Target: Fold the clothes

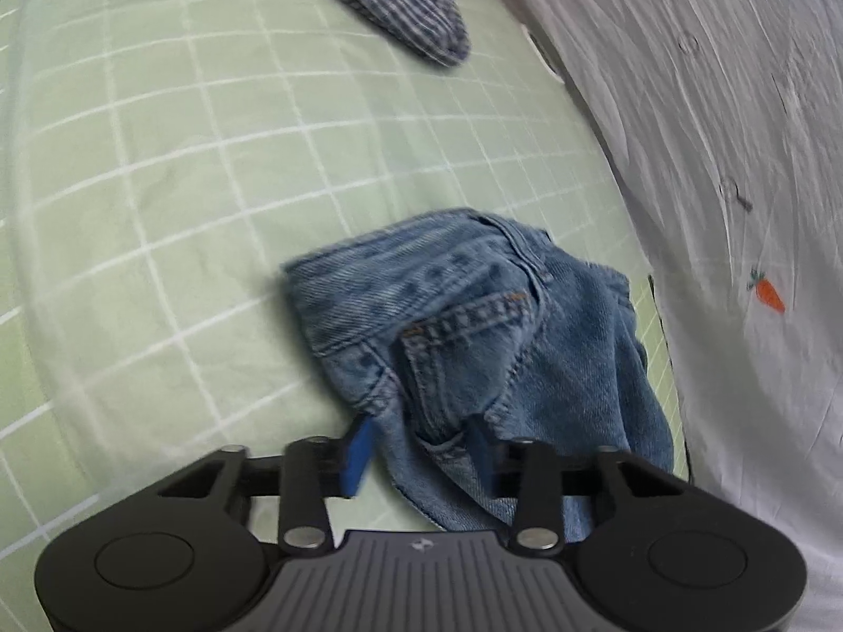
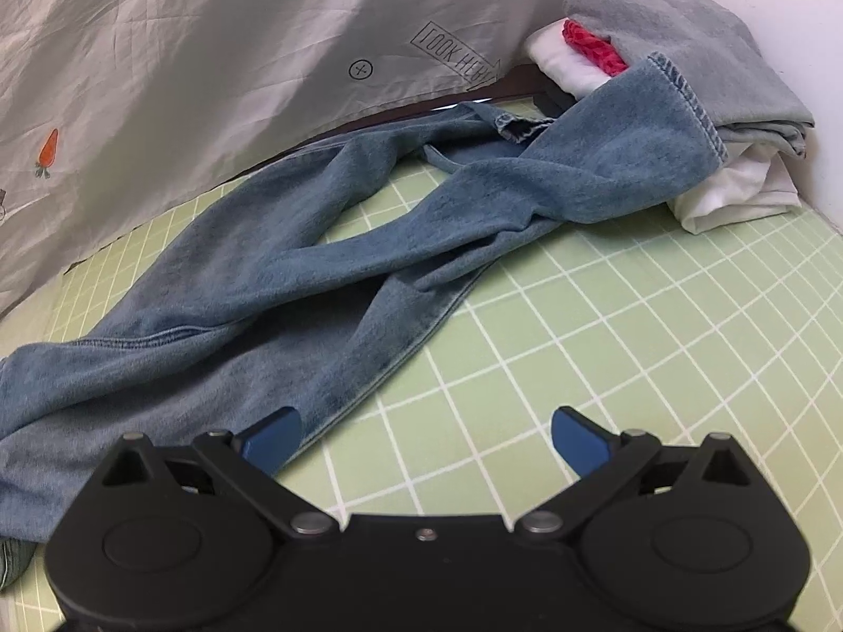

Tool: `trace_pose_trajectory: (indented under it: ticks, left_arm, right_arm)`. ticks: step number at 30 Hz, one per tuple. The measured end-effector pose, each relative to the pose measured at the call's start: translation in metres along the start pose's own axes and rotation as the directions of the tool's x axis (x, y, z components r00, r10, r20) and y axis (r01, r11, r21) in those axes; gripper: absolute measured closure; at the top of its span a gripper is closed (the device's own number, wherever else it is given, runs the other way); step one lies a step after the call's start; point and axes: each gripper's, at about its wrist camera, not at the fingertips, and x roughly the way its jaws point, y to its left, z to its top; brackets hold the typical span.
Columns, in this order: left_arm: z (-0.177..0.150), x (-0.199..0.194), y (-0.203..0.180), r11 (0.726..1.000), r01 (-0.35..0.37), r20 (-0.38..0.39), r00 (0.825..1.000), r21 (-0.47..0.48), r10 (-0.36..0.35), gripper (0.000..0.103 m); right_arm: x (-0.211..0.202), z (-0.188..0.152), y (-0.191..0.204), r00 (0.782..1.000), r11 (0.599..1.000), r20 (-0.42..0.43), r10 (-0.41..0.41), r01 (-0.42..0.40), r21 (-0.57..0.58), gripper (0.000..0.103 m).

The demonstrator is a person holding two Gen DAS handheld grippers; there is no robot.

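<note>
The jeans (image 2: pixel 295 242) lie sprawled on the bed (image 2: pixel 632 342), on its green checked sheet, legs loosely crossed and twisted, running along the bed's edge where the white carrot-print cloth (image 2: pixel 211 52) hangs. One cuff rests up against the pile of clothes (image 2: pixel 711 79) in the bed's far corner — grey, white and red pieces stacked there. In the left wrist view the waist end (image 1: pixel 463 316), pocket and seams showing, is bunched up and lifted.

The left gripper (image 1: pixel 421 447) is clamped on that waist denim, cloth pinched between its blue pads, and I'd call this the straightening stage: the waist is in hand, the legs are not yet aligned. The right gripper (image 2: pixel 427 434) hangs low over the sheet with its jaws spread wide, holding nothing; its left pad sits just at the hem of the near leg.

What's next, I judge, calls for the right gripper to take hold of denim too, so the garment can be drawn flat and the legs laid one on the other. The twist in the legs is the catch.

A striped garment (image 1: pixel 411 16) lies well apart, toward the far edge.
</note>
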Motion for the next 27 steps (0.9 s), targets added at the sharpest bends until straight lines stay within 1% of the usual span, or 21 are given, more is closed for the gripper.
trace_pose_trajectory:
  ticks: [4, 7, 10, 12, 13, 14, 17, 19, 22, 23, 24, 25, 26, 27]
  left_arm:
    - [0.006, -0.013, 0.009, 1.0, -0.002, 0.071, 0.997, -0.029, 0.004, 0.075]
    - [0.013, -0.012, 0.013, 0.999, -0.004, 0.08, 0.997, -0.048, 0.008, 0.074]
    - [0.016, -0.006, 0.012, 0.999, -0.019, 0.077, 0.997, -0.05, 0.022, 0.066]
    - [0.017, -0.002, 0.012, 0.998, -0.026, 0.078, 0.997, -0.05, 0.03, 0.047]
    - [0.017, 0.0, 0.01, 0.999, -0.028, 0.08, 0.996, -0.043, 0.031, 0.042]
    - [0.018, 0.002, 0.008, 0.999, -0.034, 0.078, 0.996, -0.031, 0.036, 0.04]
    - [0.018, 0.006, 0.003, 0.999, -0.049, 0.085, 0.995, 0.02, 0.047, 0.04]
    - [0.021, 0.008, 0.002, 0.999, -0.046, 0.096, 0.994, 0.023, 0.043, 0.04]
    - [0.026, 0.01, 0.002, 0.999, -0.04, 0.111, 0.993, 0.029, 0.037, 0.042]
    - [0.027, 0.011, 0.002, 0.999, -0.039, 0.116, 0.993, 0.031, 0.035, 0.046]
    - [0.03, 0.012, 0.002, 0.999, -0.04, 0.118, 0.992, 0.033, 0.036, 0.063]
    - [0.033, 0.014, 0.004, 0.998, -0.045, 0.115, 0.992, 0.037, 0.041, 0.073]
    - [0.036, 0.016, 0.005, 0.998, -0.051, 0.113, 0.993, 0.041, 0.046, 0.08]
    - [0.039, 0.017, 0.007, 0.998, -0.05, 0.111, 0.993, 0.04, 0.045, 0.081]
  right_arm:
    - [0.0, -0.001, -0.003, 1.0, 1.0, -0.007, -0.009, 0.009, 0.017, 0.001]
    - [0.003, 0.0, -0.004, 1.0, 1.0, -0.018, -0.014, 0.014, 0.028, 0.001]
    - [0.006, -0.002, -0.003, 0.999, 1.0, -0.033, -0.009, 0.01, 0.029, 0.001]
    - [0.006, -0.002, -0.002, 0.999, 1.0, -0.035, -0.007, 0.007, 0.024, 0.001]
    - [0.005, -0.003, -0.002, 0.999, 1.0, -0.035, -0.01, 0.01, 0.023, 0.001]
    - [0.004, -0.003, -0.002, 0.999, 1.0, -0.035, -0.013, 0.014, 0.021, 0.001]
    - [0.001, -0.003, -0.004, 0.999, 0.999, -0.033, -0.025, 0.026, 0.023, 0.001]
    - [-0.002, -0.004, -0.006, 0.999, 0.999, -0.032, -0.034, 0.035, 0.027, 0.001]
    - [-0.006, -0.007, -0.008, 0.998, 0.998, -0.035, -0.043, 0.044, 0.036, 0.001]
    - [-0.008, -0.009, -0.009, 0.998, 0.998, -0.037, -0.045, 0.046, 0.039, 0.001]
    - [-0.009, -0.01, -0.009, 0.998, 0.998, -0.038, -0.047, 0.049, 0.042, 0.001]
    - [-0.011, -0.012, -0.01, 0.998, 0.998, -0.04, -0.05, 0.051, 0.044, 0.001]
    - [-0.012, -0.014, -0.009, 0.998, 0.997, -0.042, -0.052, 0.054, 0.046, 0.001]
    - [-0.014, -0.016, -0.009, 0.998, 0.997, -0.045, -0.054, 0.056, 0.048, 0.001]
